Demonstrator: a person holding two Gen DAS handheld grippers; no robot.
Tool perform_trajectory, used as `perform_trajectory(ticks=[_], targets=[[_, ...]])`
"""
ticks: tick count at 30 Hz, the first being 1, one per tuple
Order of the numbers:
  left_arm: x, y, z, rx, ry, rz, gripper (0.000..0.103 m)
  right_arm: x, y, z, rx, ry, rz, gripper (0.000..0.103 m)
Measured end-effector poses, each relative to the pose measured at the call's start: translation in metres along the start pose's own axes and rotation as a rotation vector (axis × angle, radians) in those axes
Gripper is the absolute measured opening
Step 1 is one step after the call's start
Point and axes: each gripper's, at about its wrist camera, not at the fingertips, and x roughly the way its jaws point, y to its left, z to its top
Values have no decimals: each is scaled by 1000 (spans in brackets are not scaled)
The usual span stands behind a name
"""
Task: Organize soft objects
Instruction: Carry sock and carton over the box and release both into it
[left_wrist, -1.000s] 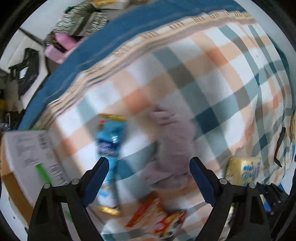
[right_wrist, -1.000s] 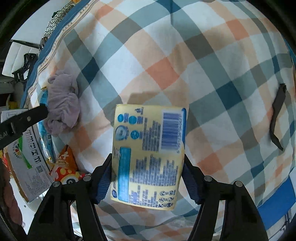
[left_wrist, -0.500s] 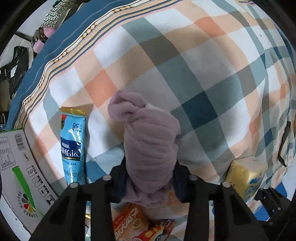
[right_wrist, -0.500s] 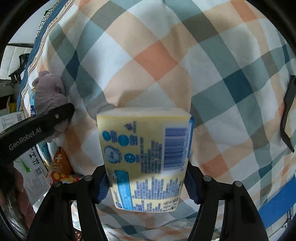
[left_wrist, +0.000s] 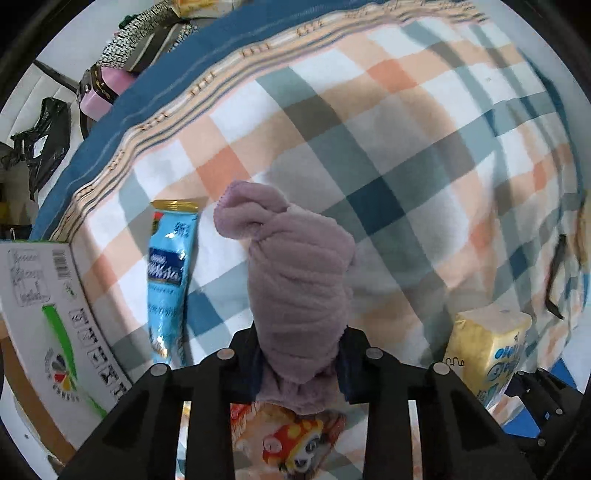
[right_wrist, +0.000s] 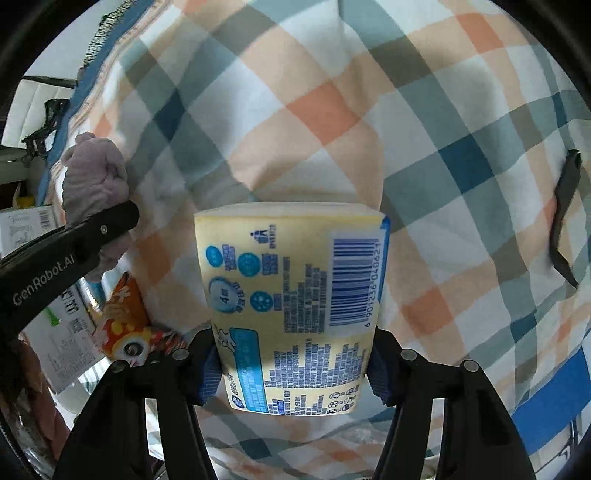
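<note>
My left gripper (left_wrist: 300, 354) is shut on a rolled mauve towel (left_wrist: 295, 277), held above the checked blanket (left_wrist: 406, 166). The towel also shows at the left of the right wrist view (right_wrist: 92, 177), with the left gripper's finger (right_wrist: 66, 251) across it. My right gripper (right_wrist: 291, 365) is shut on a yellow tissue pack (right_wrist: 295, 302) with a barcode, held above the blanket (right_wrist: 332, 92). That pack shows in the left wrist view at the lower right (left_wrist: 487, 347).
A light blue snack pouch (left_wrist: 168, 273) lies on the blanket left of the towel. An orange cartoon snack bag (left_wrist: 291, 439) lies below it. A white cardboard box (left_wrist: 44, 302) stands at the left. A black strap (right_wrist: 565, 214) lies at the right.
My left gripper closed on the mauve towel and lifted it off the blanket. My right gripper kept hold of the tissue pack and raised it a little.
</note>
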Motion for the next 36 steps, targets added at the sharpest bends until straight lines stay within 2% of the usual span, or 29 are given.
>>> perform_trajectory(ticks=[6,11,18,21,28,33,36], targets=[[-62,13,-45,-38,-110,-58,28,-47,17,-37,-91,-79,11,65],[-122,43,-82,-100,-205,-114,28,-85,53,-72,-184,-133,37,65],[-180,116,-132,-213,-285,-153,28,-156,109,-89,-338,-196,102,65],[-192,159,-152,-273,-311,-133,28,-153,167,-102,-414,-213,124,65],[-186,259,-190,-418,-304,-98,28,-147,274,-120,-547,-201,133,65],[-160,325,-200,-503,-254,-104,28,-123,343,-131,-597,-156,107,65],[-142,356,-197,-535,-222,-104,28,-106,370,-132,-612,-128,80,65]])
